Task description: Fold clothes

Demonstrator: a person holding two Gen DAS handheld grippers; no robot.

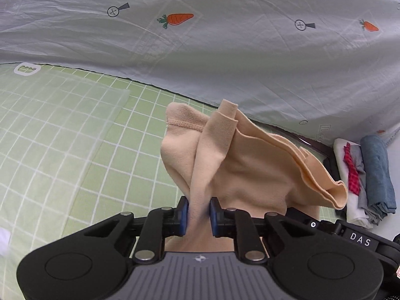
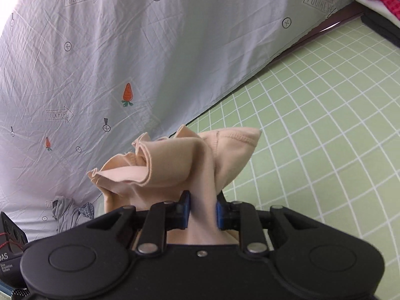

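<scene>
garment [image 1: 250,170], beige, bunched, pinched in both left gripper [image 1: 198,215] and right gripper [image 2: 202,212], above green grid mat [image 1: 75,150]

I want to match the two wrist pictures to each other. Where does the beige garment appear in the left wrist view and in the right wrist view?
Left wrist view: the beige garment is at lower centre, bunched and pinched in the left gripper.
Right wrist view: the garment is at lower centre, pinched in the right gripper.
Shared landmark: the carrot-print sheet meeting the green checked cover behind the garment.
</scene>
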